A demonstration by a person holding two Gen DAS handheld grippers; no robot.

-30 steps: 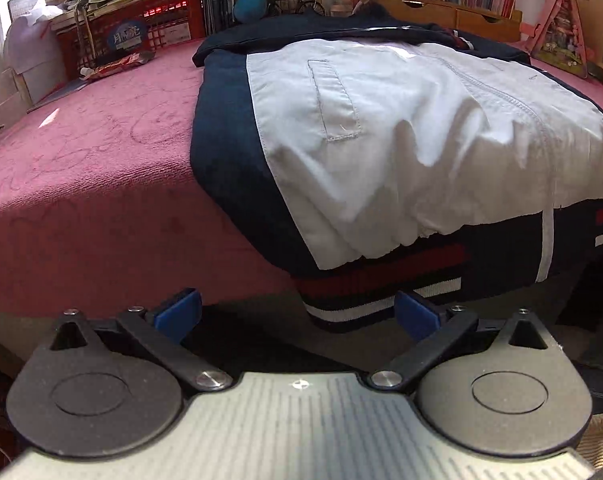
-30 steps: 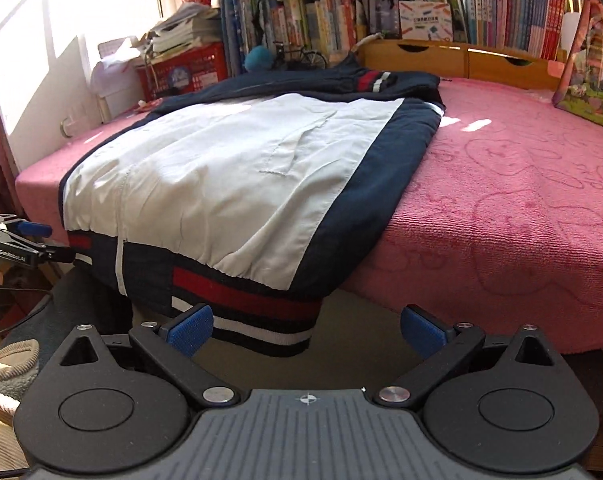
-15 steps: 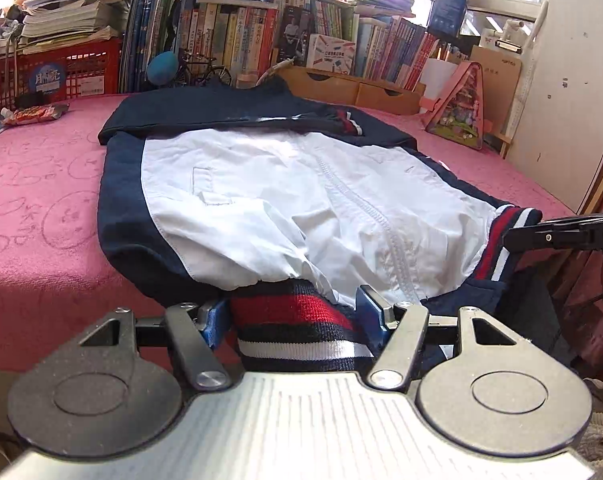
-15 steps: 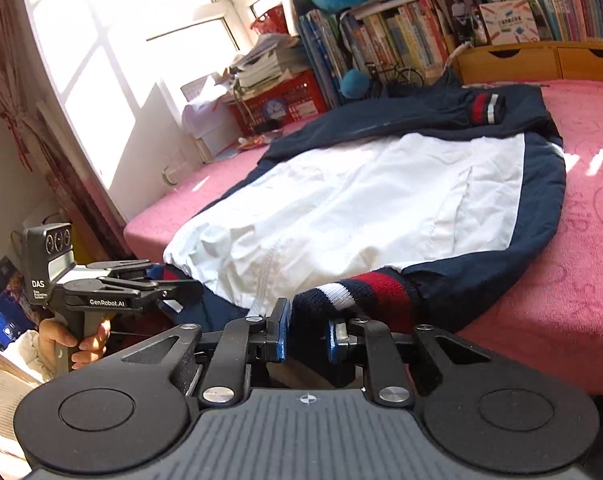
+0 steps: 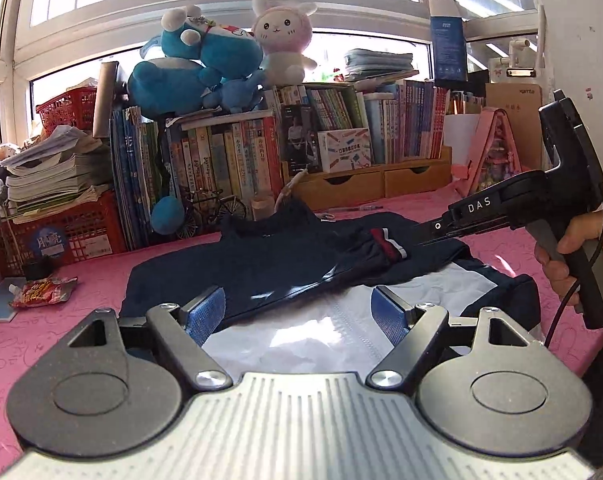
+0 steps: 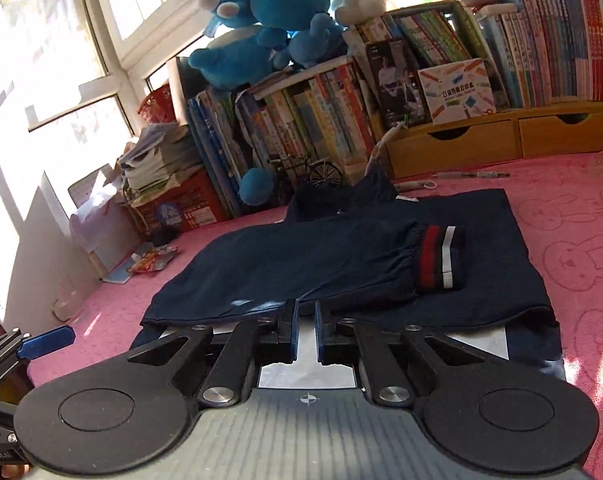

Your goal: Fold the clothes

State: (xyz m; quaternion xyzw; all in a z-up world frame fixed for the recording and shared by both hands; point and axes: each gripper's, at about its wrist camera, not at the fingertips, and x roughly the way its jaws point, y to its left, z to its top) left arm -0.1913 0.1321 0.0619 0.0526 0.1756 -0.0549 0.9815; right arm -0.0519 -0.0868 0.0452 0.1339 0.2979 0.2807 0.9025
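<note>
**A:** What can go wrong for you from here?

**B:** Mostly an uneven fold. Your left gripper (image 5: pixel 297 312) has its jaws spread wide. They have just been opening, and the pads press on nothing. The jacket (image 6: pixel 341 264) only shows through the gap, lying below and ahead. If you carry on as though that side were gripped, one side of the fold will lag and the fold will skew.

**A:** And your right?

**B:** Your right gripper (image 6: pixel 305 330) is pressed together, with only a slit between the pads. I can't tell whether any cloth is caught in there. If it is empty, you could sweep forward and move nothing. If it goes low, the closed tips could plough into the sleeve and drag the cuff (image 6: pixel 439 258) off its place.

**A:** Where is the jacket, exactly?

**B:** It lies flat on the pink cover (image 6: pixel 581 240). Its white panel (image 5: pixel 301 340) is right under both tools. The navy part and the striped cuff lie just ahead of the tips, with the cuff to the right of your right gripper's line. Check your hold before you move.
</note>
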